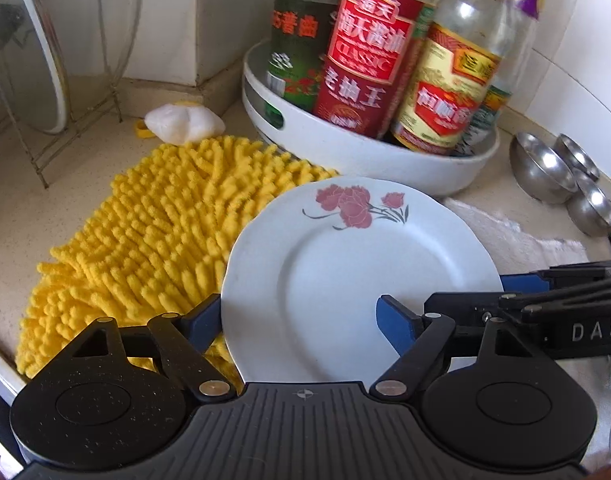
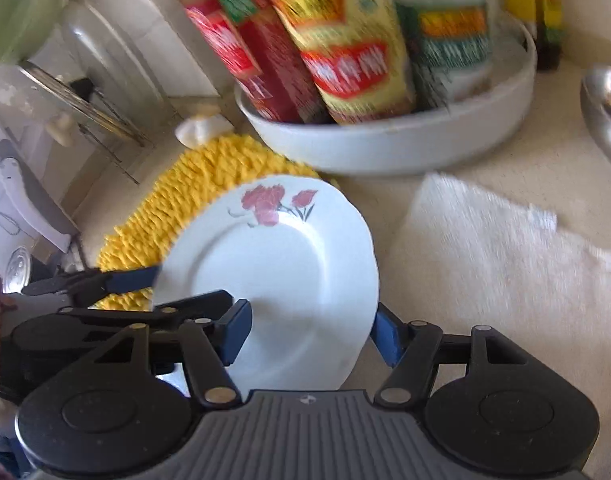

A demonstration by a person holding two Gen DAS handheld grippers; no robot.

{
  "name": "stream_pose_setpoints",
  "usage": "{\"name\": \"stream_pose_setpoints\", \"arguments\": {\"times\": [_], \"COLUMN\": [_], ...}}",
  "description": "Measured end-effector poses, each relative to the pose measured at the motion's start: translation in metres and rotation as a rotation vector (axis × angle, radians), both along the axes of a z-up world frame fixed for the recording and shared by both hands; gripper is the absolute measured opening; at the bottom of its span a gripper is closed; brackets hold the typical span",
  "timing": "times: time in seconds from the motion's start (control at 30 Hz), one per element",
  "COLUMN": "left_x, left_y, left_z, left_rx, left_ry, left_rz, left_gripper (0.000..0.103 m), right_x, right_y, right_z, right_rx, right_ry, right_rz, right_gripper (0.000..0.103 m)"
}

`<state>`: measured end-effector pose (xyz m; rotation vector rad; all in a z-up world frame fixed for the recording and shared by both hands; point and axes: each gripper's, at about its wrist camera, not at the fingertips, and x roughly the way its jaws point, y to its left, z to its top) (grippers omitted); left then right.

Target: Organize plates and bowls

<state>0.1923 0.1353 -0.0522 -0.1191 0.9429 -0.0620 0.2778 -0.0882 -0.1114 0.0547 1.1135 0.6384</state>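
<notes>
A white plate with a red flower print is held above the yellow shaggy mat. My left gripper has one blue pad under the plate's left rim and one on its face. My right gripper likewise has a pad on each side of the plate's right rim. Both sets of jaws stand wide, the plate's edge between them. Each gripper shows in the other's view: the right gripper reaches in from the right and the left gripper from the left. Small steel bowls sit at the right.
A white round tray of sauce bottles stands just behind the plate. A wire rack with a glass lid is at the back left. A white cloth lies on the counter to the right. A white lump sits behind the mat.
</notes>
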Motion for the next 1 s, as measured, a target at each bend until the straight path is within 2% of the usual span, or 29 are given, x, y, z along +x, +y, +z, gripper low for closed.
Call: {"name": "stream_pose_setpoints", "arguments": {"times": [0.1,0.2,0.3,0.4,0.47,0.53,0.6,0.77,1.0], "left_x": [-0.003,-0.001,0.000,0.000,0.001,0.000,-0.003,-0.006,-0.013], "left_y": [-0.002,0.002,0.001,0.002,0.004,0.002,-0.005,-0.013,-0.028], "left_z": [-0.004,-0.007,-0.011,-0.014,-0.014,-0.012,-0.009,-0.003,0.015], "left_rx": [0.026,0.035,0.063,0.050,0.038,0.018,0.035,0.054,0.066], "left_ry": [0.000,0.008,-0.007,-0.016,-0.013,-0.019,-0.033,-0.032,-0.049], "left_rz": [-0.026,-0.009,0.007,0.013,0.016,-0.004,-0.023,-0.008,0.005], "left_gripper": [0.087,0.093,0.101,0.103,0.102,0.092,0.087,0.086,0.086], "right_x": [-0.003,-0.007,-0.008,-0.010,-0.011,-0.013,-0.014,-0.018,-0.023], "right_y": [0.003,0.002,0.002,0.002,0.003,0.001,-0.001,-0.012,-0.037], "right_z": [0.001,-0.002,-0.003,-0.002,0.000,0.004,0.005,0.008,0.028], "right_rx": [-0.018,0.005,0.009,0.012,0.004,0.016,0.020,0.055,0.097], "right_ry": [-0.030,-0.051,-0.059,-0.054,-0.057,-0.059,-0.058,-0.041,-0.078], "right_rz": [0.007,0.006,-0.005,-0.024,-0.022,-0.027,-0.029,-0.045,-0.071], "right_gripper": [0.070,0.076,0.077,0.076,0.073,0.072,0.072,0.072,0.072]}}
